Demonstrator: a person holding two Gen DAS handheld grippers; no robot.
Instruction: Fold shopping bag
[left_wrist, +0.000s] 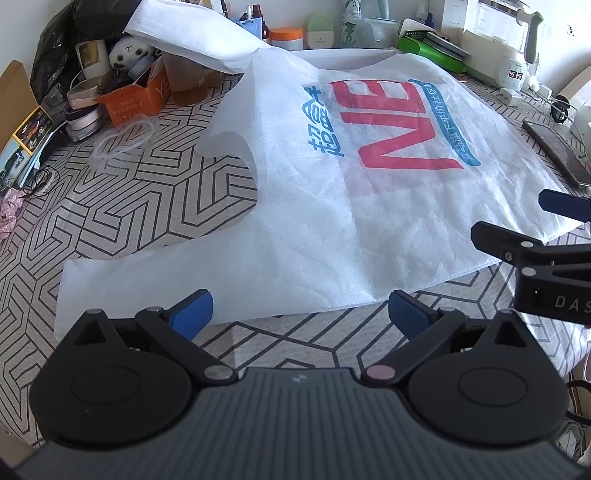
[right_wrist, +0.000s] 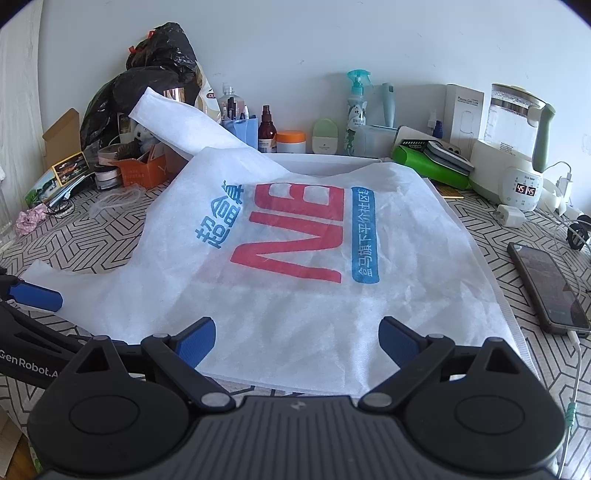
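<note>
Your left gripper (left_wrist: 300, 308) has both blue pads spread wide, nothing between them; it sits at the near edge of the shopping bag (left_wrist: 332, 206), and whether the left pad touches the fabric cannot be told. Your right gripper (right_wrist: 297, 341) is spread just as wide and equally empty, its pads at the bag's near hem. Count: two grippers, four blue pads, one bag, two handle loops. The bag lies flat, print side up, on the patterned tablecloth (left_wrist: 122, 206), red letters and blue characters facing you. One handle loop (left_wrist: 110, 291) lies flat beside your left gripper; the other handle loop (left_wrist: 184, 33) is draped up over the clutter at the back. The left wrist view shows your right gripper entering from the right edge over the bag's corner; the right wrist view shows your left gripper at the far left beside the flat handle. Only the right wrist view shows fully the phone (right_wrist: 546, 288) lying right of the bag, and the kettle (right_wrist: 517, 122) on its base reading 45.
</note>
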